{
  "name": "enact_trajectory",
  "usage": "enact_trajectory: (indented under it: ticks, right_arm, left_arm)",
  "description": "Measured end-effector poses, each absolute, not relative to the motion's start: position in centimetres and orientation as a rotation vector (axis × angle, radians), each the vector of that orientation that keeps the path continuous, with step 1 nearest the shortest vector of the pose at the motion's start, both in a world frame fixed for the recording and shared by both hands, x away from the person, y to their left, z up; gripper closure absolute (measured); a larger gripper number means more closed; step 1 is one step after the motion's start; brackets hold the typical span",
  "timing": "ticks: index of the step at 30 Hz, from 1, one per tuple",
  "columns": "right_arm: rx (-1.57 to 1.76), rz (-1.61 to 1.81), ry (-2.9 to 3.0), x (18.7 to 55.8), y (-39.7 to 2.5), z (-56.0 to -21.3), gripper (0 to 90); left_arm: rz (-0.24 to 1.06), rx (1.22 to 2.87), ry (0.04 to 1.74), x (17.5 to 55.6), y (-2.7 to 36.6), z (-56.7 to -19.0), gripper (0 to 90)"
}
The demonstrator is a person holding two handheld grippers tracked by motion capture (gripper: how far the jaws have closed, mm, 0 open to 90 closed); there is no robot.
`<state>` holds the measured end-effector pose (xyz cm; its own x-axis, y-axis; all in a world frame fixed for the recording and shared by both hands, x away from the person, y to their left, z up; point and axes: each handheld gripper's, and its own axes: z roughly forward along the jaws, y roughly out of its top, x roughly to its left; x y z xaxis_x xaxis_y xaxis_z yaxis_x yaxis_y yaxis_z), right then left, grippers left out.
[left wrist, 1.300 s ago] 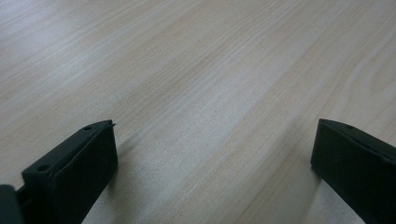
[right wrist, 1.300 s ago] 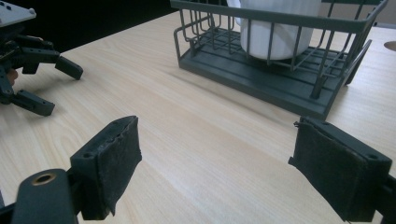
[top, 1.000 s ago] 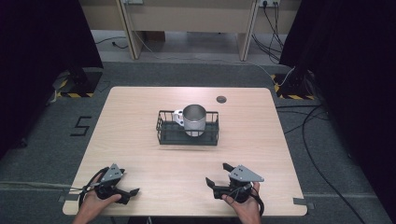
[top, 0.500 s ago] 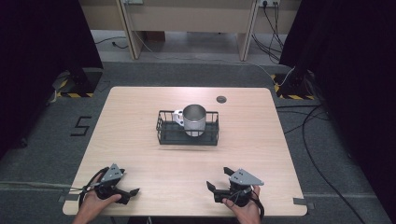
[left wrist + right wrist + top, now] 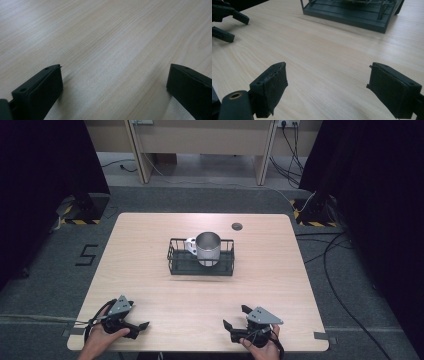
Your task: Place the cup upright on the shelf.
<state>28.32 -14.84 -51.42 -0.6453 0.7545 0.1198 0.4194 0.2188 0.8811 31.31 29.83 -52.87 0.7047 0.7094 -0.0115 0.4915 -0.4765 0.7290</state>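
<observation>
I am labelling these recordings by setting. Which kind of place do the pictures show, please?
Probably a lab or studio set up for recording. A lone wooden table stands on grey carpet between black curtains, yellow-black hazard tape marks the stand feet, and loose cables run across the floor.

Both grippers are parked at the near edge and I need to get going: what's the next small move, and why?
Probably bring the right gripper forward toward the metal cup in the black wire basket. Both it and the left gripper sit open and empty near the table's front edge, far from the cup.
</observation>
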Motion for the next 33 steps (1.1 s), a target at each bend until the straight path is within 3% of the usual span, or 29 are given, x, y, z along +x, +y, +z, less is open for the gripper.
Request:
enact_trajectory:
  ticks: [33]
  right_arm:
    - [1.105,1.178,2.190,25.8,-15.8,-53.9,14.9]
  left_arm:
    - [0.380,2.172,0.910,31.3,29.8,-52.9,0.0]
